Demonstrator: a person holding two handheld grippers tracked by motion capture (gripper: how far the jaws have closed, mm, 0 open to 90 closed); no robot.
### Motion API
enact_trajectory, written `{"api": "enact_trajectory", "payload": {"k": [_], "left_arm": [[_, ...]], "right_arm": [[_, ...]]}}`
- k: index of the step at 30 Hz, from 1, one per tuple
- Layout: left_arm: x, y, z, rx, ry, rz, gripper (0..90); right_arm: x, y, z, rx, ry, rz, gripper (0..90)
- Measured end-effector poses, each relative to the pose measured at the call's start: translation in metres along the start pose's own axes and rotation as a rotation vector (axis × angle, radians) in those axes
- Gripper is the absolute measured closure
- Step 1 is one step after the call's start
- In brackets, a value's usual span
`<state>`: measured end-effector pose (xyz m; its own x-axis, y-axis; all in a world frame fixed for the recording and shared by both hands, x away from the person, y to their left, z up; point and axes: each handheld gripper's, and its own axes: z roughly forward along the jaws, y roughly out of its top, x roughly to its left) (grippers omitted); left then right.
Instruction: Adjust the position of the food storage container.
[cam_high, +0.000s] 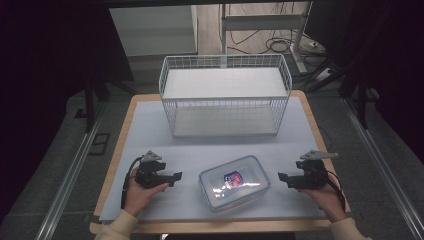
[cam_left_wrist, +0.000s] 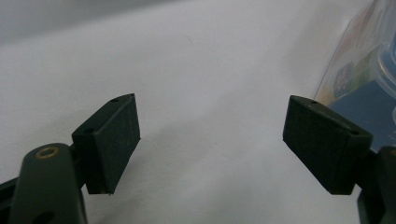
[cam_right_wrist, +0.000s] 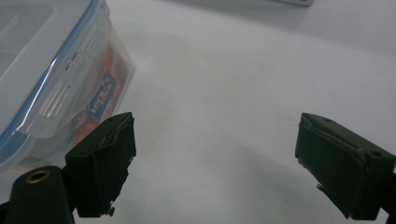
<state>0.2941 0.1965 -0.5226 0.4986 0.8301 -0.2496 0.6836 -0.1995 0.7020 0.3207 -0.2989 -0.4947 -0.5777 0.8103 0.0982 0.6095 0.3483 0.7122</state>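
A clear lidded container (cam_high: 234, 182) is sitting near the counter (cam_high: 150, 130) front edge. The left tool (cam_high: 175, 177) is waiting at its 9 o'clock, the right tool (cam_high: 281, 177) at 3, both released. A wire basket (cam_high: 225, 95) is standing at 12.

We see a white wire basket (cam_high: 225, 95) at the upper centre, on a pale mat (cam_high: 150, 135) over the wooden table (cam_high: 121, 137). Cables (cam_high: 260, 42) trail across the floor at top.
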Motion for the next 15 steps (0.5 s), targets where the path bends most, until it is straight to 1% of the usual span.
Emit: {"api": "enact_trajectory", "payload": {"k": [3, 5, 8, 11, 14, 15], "left_arm": [[0.002, 0.000, 0.000, -0.002, 0.001, -0.003, 18.9], [0.002, 0.001, 0.000, -0.007, 0.000, -0.008, 19.1], [0.001, 0.001, -0.001, -0.009, 0.001, -0.004, 19.6], [-0.002, 0.003, -0.007, -0.025, -0.004, -0.001, 20.6], [-0.005, 0.006, -0.013, -0.045, -0.014, 0.003, 21.4], [-0.006, 0.007, -0.014, -0.047, -0.016, 0.010, 21.7]], "right_arm": [[-0.001, 0.001, 0.000, -0.011, 0.003, -0.002, 13.0], [-0.002, 0.001, -0.002, -0.016, 0.007, 0.006, 13.7], [-0.002, 0.001, -0.003, -0.019, 0.006, 0.006, 14.4], [-0.001, 0.001, -0.001, -0.006, 0.001, 0.000, 14.5], [0.001, 0.001, -0.001, -0.005, 0.005, -0.008, 14.5], [0.002, 0.001, -0.001, -0.004, 0.007, -0.012, 14.5]]}}
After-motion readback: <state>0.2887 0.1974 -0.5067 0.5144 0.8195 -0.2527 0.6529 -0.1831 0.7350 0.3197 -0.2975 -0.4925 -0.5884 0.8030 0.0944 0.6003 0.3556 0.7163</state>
